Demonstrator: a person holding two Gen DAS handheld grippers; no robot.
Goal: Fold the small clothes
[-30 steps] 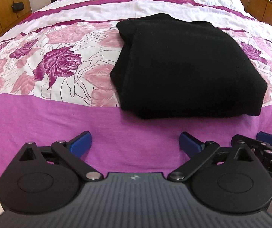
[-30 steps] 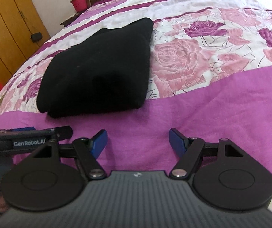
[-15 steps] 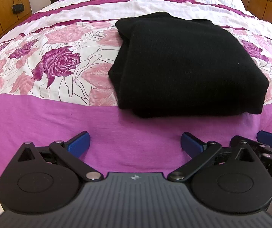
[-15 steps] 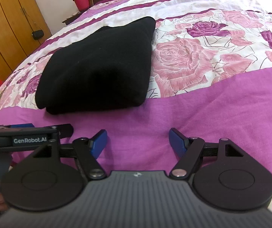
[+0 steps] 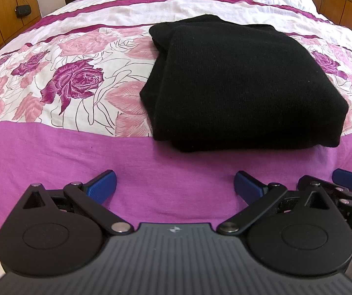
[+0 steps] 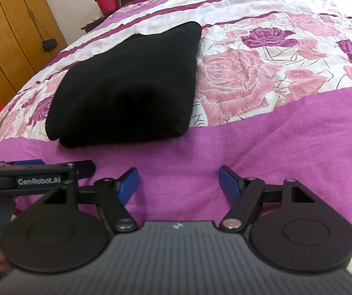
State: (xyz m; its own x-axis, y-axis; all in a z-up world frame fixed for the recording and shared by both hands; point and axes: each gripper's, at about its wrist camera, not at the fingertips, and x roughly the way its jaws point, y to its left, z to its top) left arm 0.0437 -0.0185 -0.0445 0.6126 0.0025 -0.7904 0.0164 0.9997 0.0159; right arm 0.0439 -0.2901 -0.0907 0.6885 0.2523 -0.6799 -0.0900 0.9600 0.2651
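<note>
A black knitted garment (image 5: 244, 86) lies folded into a thick rectangle on the bed; in the right wrist view it (image 6: 131, 91) sits ahead and to the left. My left gripper (image 5: 174, 184) is open and empty, hovering over the purple band of the bedspread just short of the garment's near edge. My right gripper (image 6: 178, 182) is open and empty, over the purple band to the right of the garment. The left gripper's body (image 6: 36, 179) shows at the left edge of the right wrist view.
The bedspread (image 5: 53, 78) is purple with white bands and rose prints. Wooden wardrobes (image 6: 6, 29) stand on the left, with a red bucket (image 6: 106, 2) on a nightstand at the far end. Wooden cabinets (image 5: 348, 12) run along the right side.
Both grippers have tilted up slightly, so the garment sits a little lower and the far end of the room shows more. The garment has not moved.
</note>
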